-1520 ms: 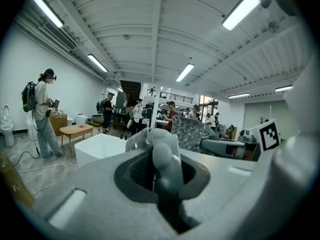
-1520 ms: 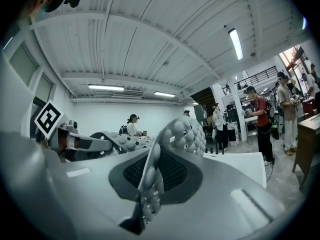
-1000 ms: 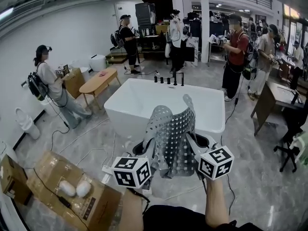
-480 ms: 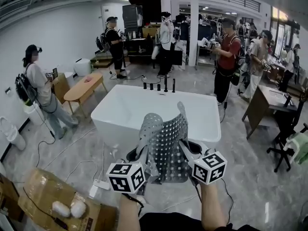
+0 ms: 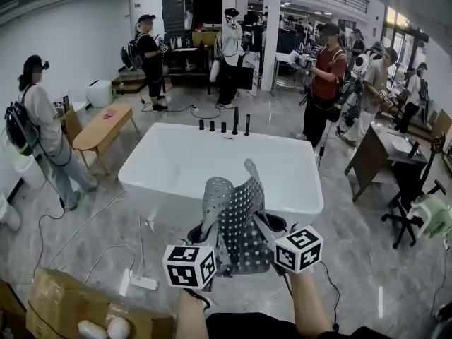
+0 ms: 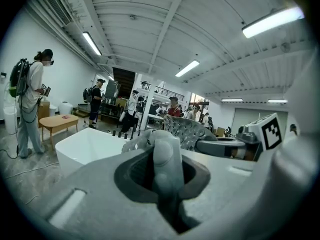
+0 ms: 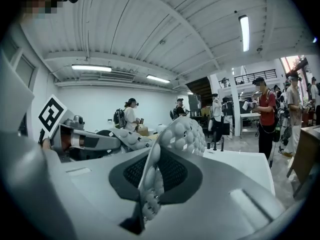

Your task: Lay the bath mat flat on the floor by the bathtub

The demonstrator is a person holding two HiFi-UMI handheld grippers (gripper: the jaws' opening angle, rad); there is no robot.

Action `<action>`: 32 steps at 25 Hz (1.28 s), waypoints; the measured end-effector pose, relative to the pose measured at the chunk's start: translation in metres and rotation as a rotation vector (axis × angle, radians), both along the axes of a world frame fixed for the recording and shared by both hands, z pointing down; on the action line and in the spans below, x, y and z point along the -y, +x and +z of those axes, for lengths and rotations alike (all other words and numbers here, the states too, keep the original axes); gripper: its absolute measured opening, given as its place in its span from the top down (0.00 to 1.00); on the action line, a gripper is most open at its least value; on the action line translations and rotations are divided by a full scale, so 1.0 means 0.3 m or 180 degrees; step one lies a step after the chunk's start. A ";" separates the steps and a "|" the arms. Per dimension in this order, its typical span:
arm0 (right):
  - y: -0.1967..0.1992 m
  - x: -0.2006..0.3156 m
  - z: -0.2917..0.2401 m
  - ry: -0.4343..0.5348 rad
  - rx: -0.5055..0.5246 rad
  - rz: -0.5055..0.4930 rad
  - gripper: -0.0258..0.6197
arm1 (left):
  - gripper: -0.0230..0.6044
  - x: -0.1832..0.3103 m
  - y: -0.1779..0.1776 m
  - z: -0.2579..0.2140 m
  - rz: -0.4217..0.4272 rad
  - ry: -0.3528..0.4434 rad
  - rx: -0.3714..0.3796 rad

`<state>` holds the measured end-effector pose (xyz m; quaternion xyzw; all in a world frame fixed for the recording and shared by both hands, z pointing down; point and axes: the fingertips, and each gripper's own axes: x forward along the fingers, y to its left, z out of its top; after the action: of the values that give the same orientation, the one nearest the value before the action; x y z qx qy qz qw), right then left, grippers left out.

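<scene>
A grey perforated bath mat hangs crumpled in the air between my two grippers, in front of the white bathtub. My left gripper is shut on the mat's left edge, and a fold of it is pinched between its jaws. My right gripper is shut on the right edge, where the bumpy mat rim runs through the jaws. The mat curls upward above both grippers. Each gripper view shows the other gripper beside it, with the tub beyond.
Black taps stand on the tub's far rim. A cardboard box and a power strip with cables lie on the floor at lower left. A wooden bench is at left, a desk and chair at right. Several people stand around.
Both grippers have carried the mat forward toward the tub and a little lower. The tub has drawn nearer and the cardboard box has slid toward the bottom edge. The grips are unchanged.
</scene>
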<state>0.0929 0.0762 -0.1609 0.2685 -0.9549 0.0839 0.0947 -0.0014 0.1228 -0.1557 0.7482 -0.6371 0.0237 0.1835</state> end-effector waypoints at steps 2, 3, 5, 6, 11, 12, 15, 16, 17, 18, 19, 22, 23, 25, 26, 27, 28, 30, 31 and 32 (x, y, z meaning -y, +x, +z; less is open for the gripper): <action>-0.060 0.042 0.004 -0.0007 -0.0010 0.0011 0.93 | 0.91 0.040 -0.051 -0.004 0.0039 0.0024 -0.0007; -0.089 0.058 0.004 -0.0006 -0.0015 0.0019 0.93 | 0.91 0.056 -0.080 -0.007 0.0053 0.0030 -0.0010; -0.139 0.085 0.006 -0.0007 -0.0024 0.0037 0.93 | 0.91 0.083 -0.132 -0.007 0.0066 0.0026 -0.0030; -0.160 0.099 0.008 -0.0012 -0.0021 0.0052 0.93 | 0.91 0.095 -0.157 -0.004 0.0072 0.0019 -0.0034; -0.254 0.179 0.047 -0.0092 0.0017 0.0140 0.93 | 0.91 0.174 -0.270 0.025 0.0095 -0.0040 -0.0031; -0.270 0.192 0.066 -0.0132 0.0014 0.0162 0.93 | 0.91 0.190 -0.288 0.037 0.0104 -0.0070 -0.0039; -0.312 0.223 0.125 -0.0246 -0.0023 0.0201 0.93 | 0.91 0.238 -0.335 0.071 0.0125 -0.0139 -0.0069; -0.323 0.234 0.141 -0.0270 -0.0040 0.0207 0.93 | 0.91 0.253 -0.349 0.082 0.0130 -0.0154 -0.0082; -0.328 0.243 0.157 -0.0298 -0.0055 0.0230 0.93 | 0.91 0.265 -0.358 0.097 0.0144 -0.0178 -0.0099; -0.324 0.246 0.174 -0.0335 -0.0070 0.0274 0.93 | 0.91 0.272 -0.361 0.117 0.0171 -0.0218 -0.0119; -0.317 0.245 0.192 -0.0377 -0.0086 0.0333 0.93 | 0.91 0.276 -0.363 0.137 0.0206 -0.0268 -0.0142; -0.307 0.251 0.223 -0.0438 -0.0166 0.0450 0.93 | 0.91 0.301 -0.375 0.172 0.0275 -0.0364 -0.0218; -0.301 0.259 0.230 -0.0447 -0.0200 0.0468 0.93 | 0.91 0.314 -0.373 0.177 0.0291 -0.0375 -0.0245; -0.270 0.283 0.251 -0.0482 -0.0234 0.0522 0.93 | 0.91 0.340 -0.351 0.195 0.0338 -0.0394 -0.0283; -0.254 0.298 0.261 -0.0503 -0.0231 0.0554 0.93 | 0.91 0.353 -0.337 0.207 0.0364 -0.0407 -0.0289; -0.240 0.312 0.271 -0.0520 -0.0222 0.0579 0.93 | 0.91 0.365 -0.323 0.220 0.0387 -0.0422 -0.0290; -0.229 0.324 0.279 -0.0533 -0.0215 0.0594 0.93 | 0.91 0.372 -0.311 0.232 0.0404 -0.0440 -0.0291; -0.225 0.349 0.287 -0.0546 -0.0195 0.0595 0.93 | 0.91 0.380 -0.300 0.244 0.0413 -0.0473 -0.0299; -0.230 0.363 0.286 -0.0547 -0.0168 0.0580 0.93 | 0.91 0.385 -0.301 0.244 0.0402 -0.0487 -0.0292; -0.238 0.373 0.284 -0.0549 -0.0125 0.0550 0.93 | 0.91 0.389 -0.302 0.240 0.0380 -0.0502 -0.0273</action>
<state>0.0215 -0.0358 -0.0755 0.3422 -0.9155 0.1684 0.1285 -0.0922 0.0060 -0.0835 0.7684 -0.5791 0.0526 0.2672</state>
